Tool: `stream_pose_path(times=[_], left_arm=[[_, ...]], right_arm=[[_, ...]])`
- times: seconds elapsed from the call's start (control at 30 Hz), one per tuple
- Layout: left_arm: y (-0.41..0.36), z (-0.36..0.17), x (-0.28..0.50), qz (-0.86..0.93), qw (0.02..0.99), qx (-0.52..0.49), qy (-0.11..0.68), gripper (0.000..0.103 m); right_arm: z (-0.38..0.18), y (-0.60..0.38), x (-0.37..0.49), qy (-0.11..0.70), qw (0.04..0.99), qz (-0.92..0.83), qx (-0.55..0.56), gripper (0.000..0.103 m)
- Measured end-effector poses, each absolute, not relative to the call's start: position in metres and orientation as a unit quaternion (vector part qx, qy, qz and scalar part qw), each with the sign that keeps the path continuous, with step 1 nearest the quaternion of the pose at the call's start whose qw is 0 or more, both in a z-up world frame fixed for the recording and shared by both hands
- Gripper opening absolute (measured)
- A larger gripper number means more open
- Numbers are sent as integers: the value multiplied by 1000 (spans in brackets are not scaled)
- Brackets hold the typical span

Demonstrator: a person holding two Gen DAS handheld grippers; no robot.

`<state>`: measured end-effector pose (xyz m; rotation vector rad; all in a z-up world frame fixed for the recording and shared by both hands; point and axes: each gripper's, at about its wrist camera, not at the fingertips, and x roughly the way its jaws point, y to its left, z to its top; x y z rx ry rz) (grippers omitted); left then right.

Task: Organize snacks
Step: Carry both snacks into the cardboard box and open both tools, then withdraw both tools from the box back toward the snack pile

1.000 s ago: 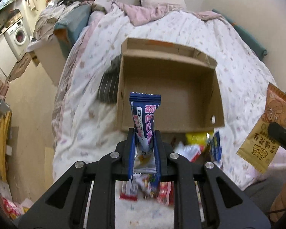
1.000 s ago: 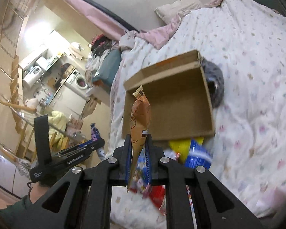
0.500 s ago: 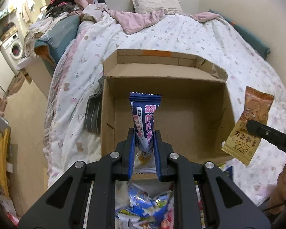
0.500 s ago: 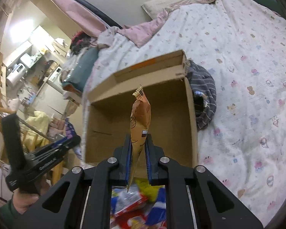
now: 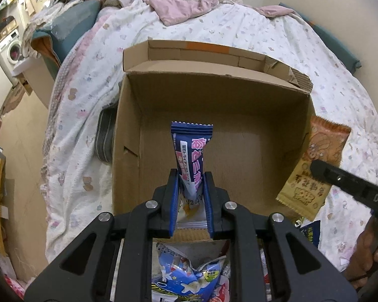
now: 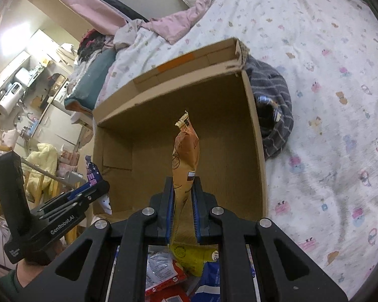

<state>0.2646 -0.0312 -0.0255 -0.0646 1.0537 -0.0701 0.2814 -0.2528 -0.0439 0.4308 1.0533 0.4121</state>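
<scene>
Plainly, the left gripper (image 5: 191, 188) is clenched on a dark blue snack packet (image 5: 192, 156) with pink and white lettering and a crimped top edge; the packet stands upright between the blue-lined jaws, its upper half seen against the inside of the cardboard box (image 5: 239, 138). The right gripper (image 6: 183, 201) is clamped on an orange-brown snack packet (image 6: 185, 156), seen edge-on in its own view, puffed in the middle with a frayed, crimped top. From the left wrist view that same packet shows its flat face, orange at the top with a cartoon figure and yellow-brown below with bold characters, and it hangs just at the box's right wall.

The box sits open on a white quilt (image 5: 277, 35) printed with small pastel figures. Its brown floor is bare as far as both views show, and its far flap, marked with an orange strip, stands up behind it. A grey striped cloth (image 6: 274, 105) lies against one outer wall of the box.

Below the grippers, at the box's near side, a heap of loose snacks (image 5: 189, 276) lies on the bed: a blue-and-white crinkled bag, plus red, yellow and blue wrappers in the right wrist view.
</scene>
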Motion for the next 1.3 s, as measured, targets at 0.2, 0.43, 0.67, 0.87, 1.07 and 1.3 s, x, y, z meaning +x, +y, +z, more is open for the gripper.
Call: stream_pose_path(times=[0.2, 0.43, 0.67, 0.87, 1.07, 1.3], left_arm=[[-31, -26, 265, -32, 862, -33, 505, 16], [-31, -26, 261, -44, 860, -34, 507, 44], [-25, -16, 256, -48, 869, -58, 489, 79], [-24, -9, 255, -49, 878, -58, 473, 79], [-22, -4, 252, -40, 886, -53, 458, 79], [-19, 10, 244, -36, 902, -51, 428, 79]], right_arm=[[-52, -249, 283, 510, 813, 196, 202, 14], [-51, -246, 283, 512, 812, 199, 196, 14], [-53, -246, 283, 517, 807, 200, 203, 18], [-39, -256, 280, 488, 830, 175, 205, 18], [-26, -259, 275, 462, 844, 182, 201, 29], [-11, -258, 270, 430, 860, 192, 198, 85]])
